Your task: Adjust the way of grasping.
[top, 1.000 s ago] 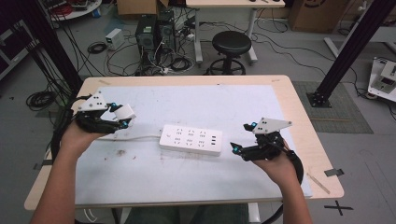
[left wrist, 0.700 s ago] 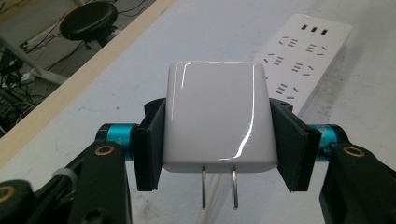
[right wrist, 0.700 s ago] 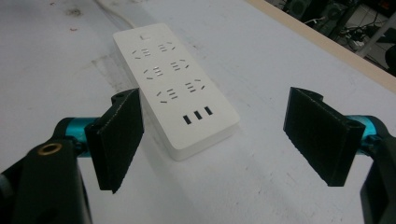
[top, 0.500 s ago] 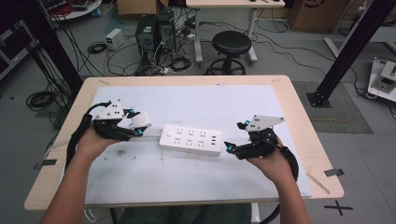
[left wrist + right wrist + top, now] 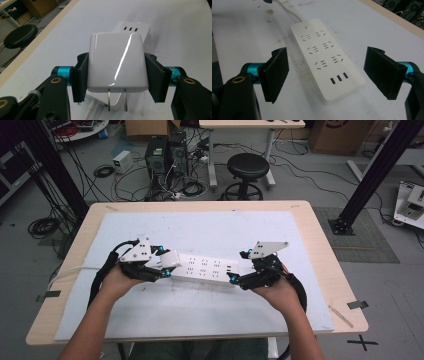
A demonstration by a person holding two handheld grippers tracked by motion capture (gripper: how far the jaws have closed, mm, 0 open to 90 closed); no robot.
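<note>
- Power strip (image 5: 205, 269): white, flat on the white mat (image 5: 280, 305), lengthwise left to right between the two grippers. In the right gripper view (image 5: 325, 57) its top face shows three rows of paired sockets and three USB slots at the near end; a white cord (image 5: 292, 13) leaves the far end.
- Charger plug (image 5: 116, 62): white, glossy, rounded block with two metal prongs (image 5: 117, 100) pointing toward the camera. Held above the left end of the strip; in the high view (image 5: 169, 260) it sits at the strip's left end. Whether it touches the strip cannot be told.
- Left gripper (image 5: 162, 265): jaws closed narrow on the plug, one black pad (image 5: 81, 76) pressed on each side face. Grey plate on top; black cable trailing to the left.
- Right gripper (image 5: 235, 279): jaws spread wide, nothing between the pads (image 5: 275, 72), which straddle the strip's USB end without touching it. In the high view it sits at the strip's right end.
- Table (image 5: 320, 240): light wood top, edges bare around the mat.
- Black stool (image 5: 248, 167): on the floor beyond the table's far edge.
- Floor cables (image 5: 42, 226): coiled at left of the table.
</note>
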